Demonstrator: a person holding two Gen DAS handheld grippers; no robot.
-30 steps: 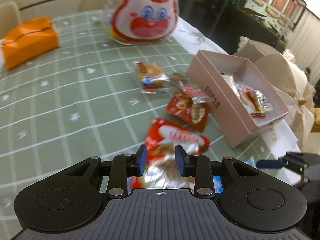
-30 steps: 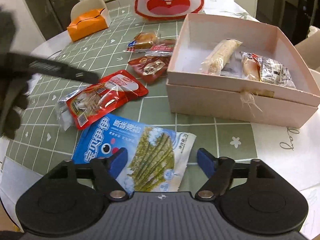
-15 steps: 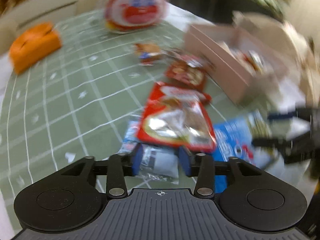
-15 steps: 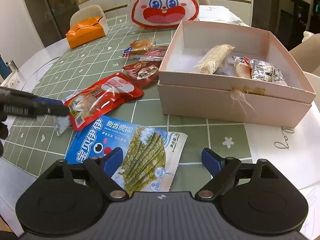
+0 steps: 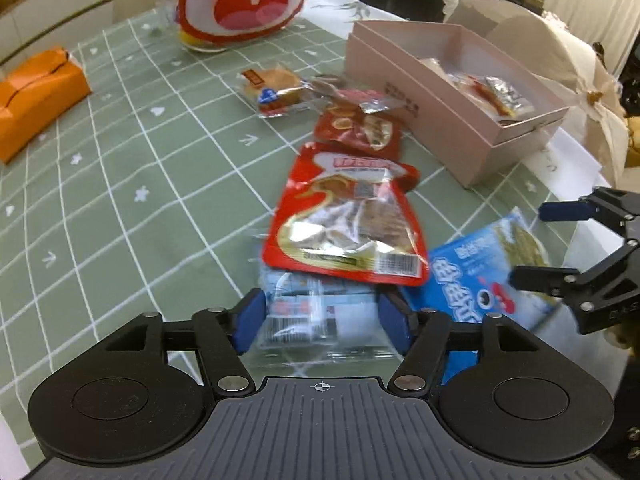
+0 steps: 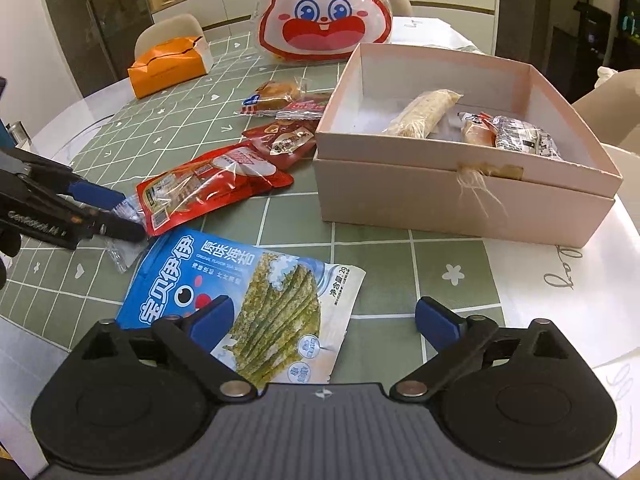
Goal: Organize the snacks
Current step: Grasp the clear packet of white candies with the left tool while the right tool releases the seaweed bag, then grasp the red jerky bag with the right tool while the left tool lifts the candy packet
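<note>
On the table [image 6: 288,232], covered by a green grid-patterned cloth, the left hand-held gripper [image 5: 322,320] stands with its blue pads spread wide, having just been opening; a clear plastic-wrapped snack packet [image 5: 316,320] lies between the pads, its far end tucked under a large red foil pouch [image 5: 344,220], and the pads do not visibly press on it. The right hand-held gripper [image 6: 324,318] has also just been opening and its pads stand far apart over a flat blue seaweed snack bag [image 6: 244,300], the left pad above the bag's print and the right pad above bare cloth. A smaller dark red sachet [image 6: 286,144] and a wrapped golden cake [image 6: 272,96] lie beyond the pouch, just beside an open pale pink cardboard box [image 6: 460,204], which holds a wrapped beige roll [image 6: 424,114] and two more wrapped snacks. At the far edge stand a red-and-white rabbit-faced bag [image 6: 324,12] and an orange tissue pack [image 6: 168,66].
</note>
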